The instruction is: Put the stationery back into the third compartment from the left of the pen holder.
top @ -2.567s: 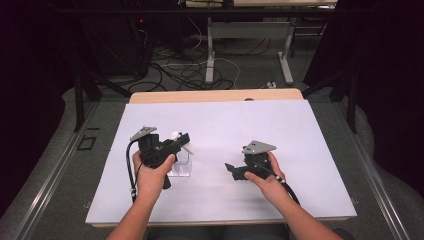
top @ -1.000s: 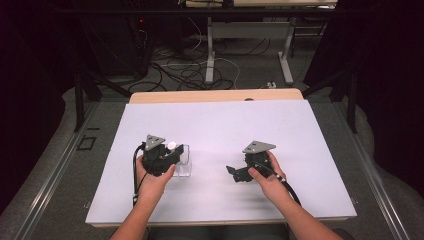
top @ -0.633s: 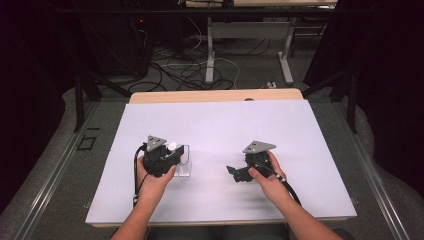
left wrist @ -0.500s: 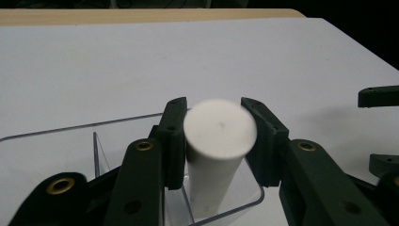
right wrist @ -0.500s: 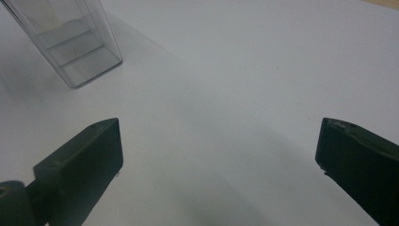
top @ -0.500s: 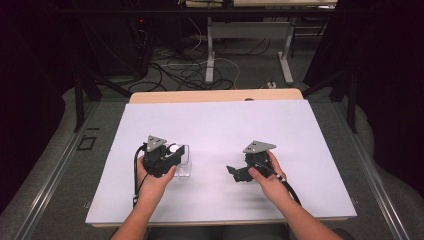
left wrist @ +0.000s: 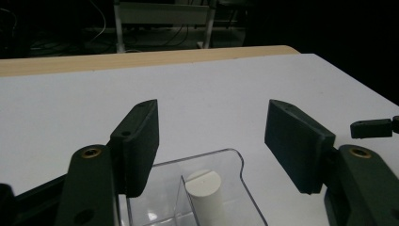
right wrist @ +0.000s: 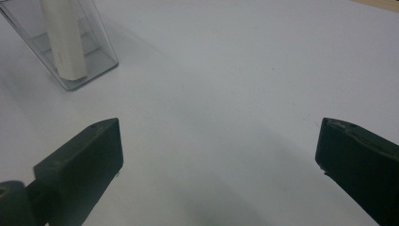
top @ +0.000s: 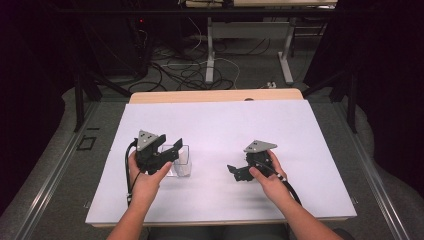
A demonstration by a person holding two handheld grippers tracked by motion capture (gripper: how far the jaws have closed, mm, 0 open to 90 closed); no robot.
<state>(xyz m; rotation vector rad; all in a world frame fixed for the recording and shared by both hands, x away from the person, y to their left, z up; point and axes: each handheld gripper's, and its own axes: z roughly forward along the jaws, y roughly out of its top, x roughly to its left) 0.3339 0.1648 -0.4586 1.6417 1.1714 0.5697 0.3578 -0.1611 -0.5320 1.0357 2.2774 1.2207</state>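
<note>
A clear plastic holder (top: pixel 181 161) with inner dividers stands on the white table (top: pixel 225 125) left of centre. A white cylinder (left wrist: pixel 203 191) stands upright in one of its compartments; it also appears as the white cylinder (right wrist: pixel 63 40) in the right gripper view. My left gripper (top: pixel 172 149) hovers just above the holder (left wrist: pixel 207 188), open, its jaws apart over the rim and holding nothing. My right gripper (top: pixel 235 172) rests low over the bare table to the right, open and empty, its jaws pointing toward the holder (right wrist: pixel 61 44).
A strip of wooden tabletop (top: pixel 215 96) shows along the far edge. Behind it stand table legs and tangled cables (top: pixel 200 65) on the floor. Dark curtains flank both sides.
The left gripper has come down over the holder with the white cylinder, released it into a compartment and opened. The right gripper has hardly moved.
</note>
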